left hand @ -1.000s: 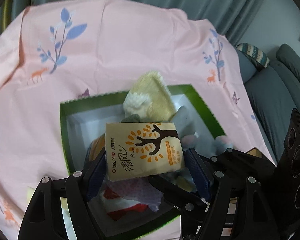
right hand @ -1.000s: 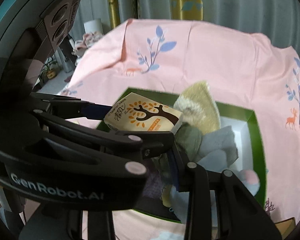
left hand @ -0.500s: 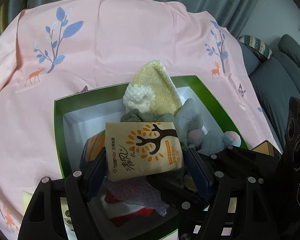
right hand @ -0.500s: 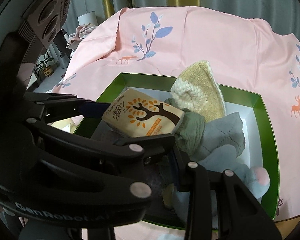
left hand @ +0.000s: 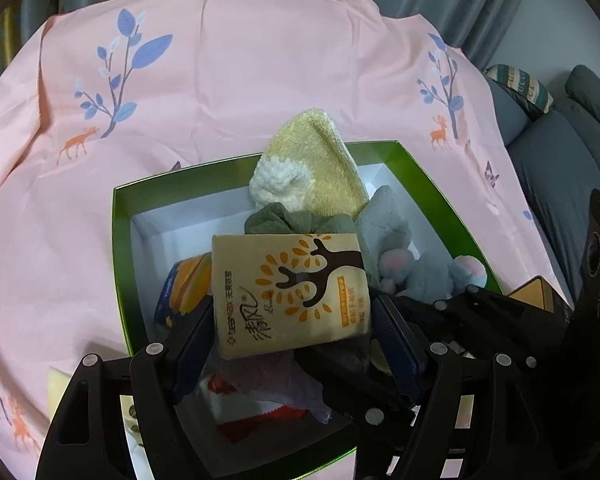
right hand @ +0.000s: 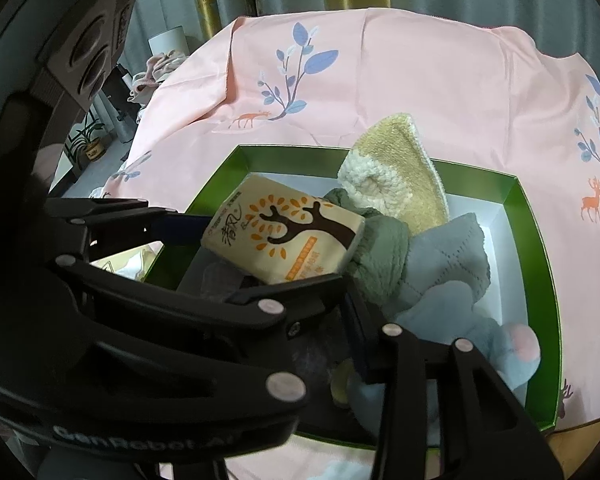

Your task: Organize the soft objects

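Note:
My left gripper (left hand: 294,320) is shut on a cream tissue pack (left hand: 292,292) with a brown tree print, held by its two ends just above the green box (left hand: 118,240). In the right wrist view the same pack (right hand: 284,236) hangs over the box's near left corner. In the box lie a yellow-and-cream towel (left hand: 320,160), an olive cloth (left hand: 276,218) and a grey-blue plush (left hand: 432,276) with pink paws. My right gripper (right hand: 320,344) reaches in under the pack, its jaws opening. Its left finger is hidden behind the left gripper, and soft pieces lie dimly between its fingers.
A blue-and-orange packet (left hand: 180,288) and a white-and-red cloth (left hand: 240,400) lie in the box under the pack. The pink printed sheet (left hand: 260,60) covers the surface all round. A grey sofa (left hand: 560,168) stands at the right, and curtains hang behind.
The pack stays in the left gripper's hold. Both views have tipped slightly, so more of the box's inside shows. The right gripper's blue pad has shifted a little outward.

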`<state>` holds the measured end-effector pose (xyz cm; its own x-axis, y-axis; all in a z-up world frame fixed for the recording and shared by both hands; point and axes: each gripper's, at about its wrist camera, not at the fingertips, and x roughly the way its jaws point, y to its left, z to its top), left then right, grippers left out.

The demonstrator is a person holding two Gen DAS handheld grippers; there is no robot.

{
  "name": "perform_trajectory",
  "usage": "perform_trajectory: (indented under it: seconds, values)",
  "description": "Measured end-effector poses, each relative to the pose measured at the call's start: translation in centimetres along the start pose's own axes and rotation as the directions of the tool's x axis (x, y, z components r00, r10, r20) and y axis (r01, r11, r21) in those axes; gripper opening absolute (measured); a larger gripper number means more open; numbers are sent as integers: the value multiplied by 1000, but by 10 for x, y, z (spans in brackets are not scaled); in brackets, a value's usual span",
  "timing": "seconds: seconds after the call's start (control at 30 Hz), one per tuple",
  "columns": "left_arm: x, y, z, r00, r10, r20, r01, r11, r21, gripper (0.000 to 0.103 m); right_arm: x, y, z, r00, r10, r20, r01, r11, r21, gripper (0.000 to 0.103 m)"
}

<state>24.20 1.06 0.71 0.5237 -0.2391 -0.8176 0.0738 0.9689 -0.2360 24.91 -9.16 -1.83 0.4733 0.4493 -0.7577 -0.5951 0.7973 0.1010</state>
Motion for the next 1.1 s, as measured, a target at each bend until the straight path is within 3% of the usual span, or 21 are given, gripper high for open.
perform_trajectory:
  seconds: [0.17,0.6,0.87,1.1]
  values:
    - [-4,-1,-3,1000,26,-13,-26,1000,1,83,-9,-3,-2,1000,-6,27,6,1000,14,64]
    - [-38,0,-10,996,85,32,-85,996,-3,91,-42,-4,-11,992,-108,67,107,994,18,89]
    - [-56,-1,-19,987,160,33,-160,987,-1,96,-59,-16,-20,978,-208,35,203,974,101,101]
    - [-71,-3,-29,981,193,21,-192,981,-18,98,-70,-21,-26,967,-255,0,251,953,168,102]
